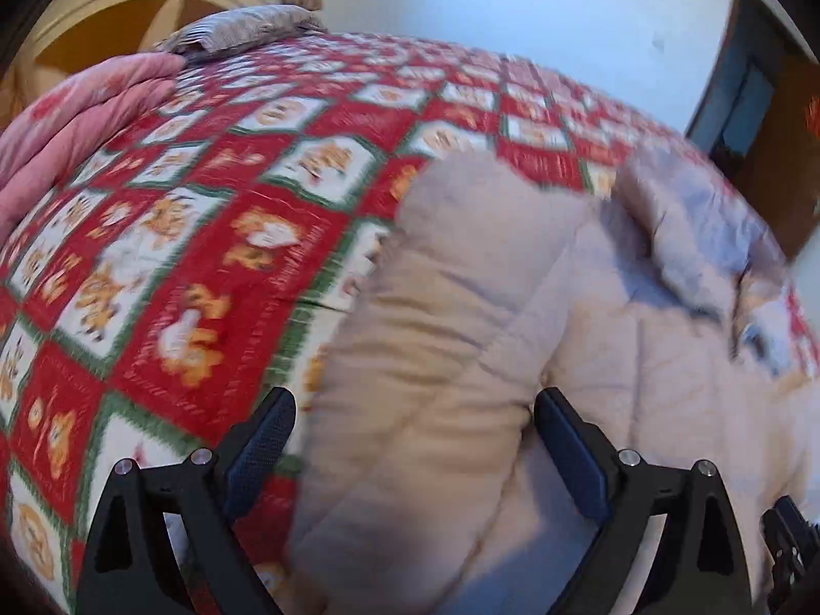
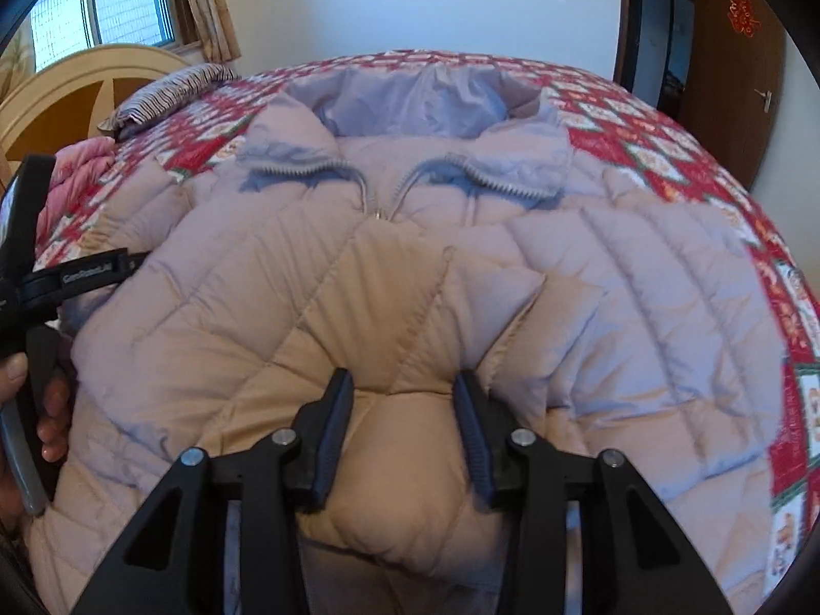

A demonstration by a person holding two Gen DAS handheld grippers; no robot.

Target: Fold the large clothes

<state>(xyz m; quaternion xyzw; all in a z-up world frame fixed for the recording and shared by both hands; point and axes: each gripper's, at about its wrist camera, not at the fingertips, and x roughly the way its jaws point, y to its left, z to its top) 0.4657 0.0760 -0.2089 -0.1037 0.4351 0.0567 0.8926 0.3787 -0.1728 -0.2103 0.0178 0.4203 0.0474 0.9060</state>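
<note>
Beige quilted puffer jacket (image 2: 410,266) lies spread on the red patchwork bedspread (image 1: 215,236), collar away from us, long axis running straight ahead; our left gripper (image 1: 415,420) straddles its left edge, jaws spread, while our right gripper (image 2: 402,400) pinches the hem fold.
</note>
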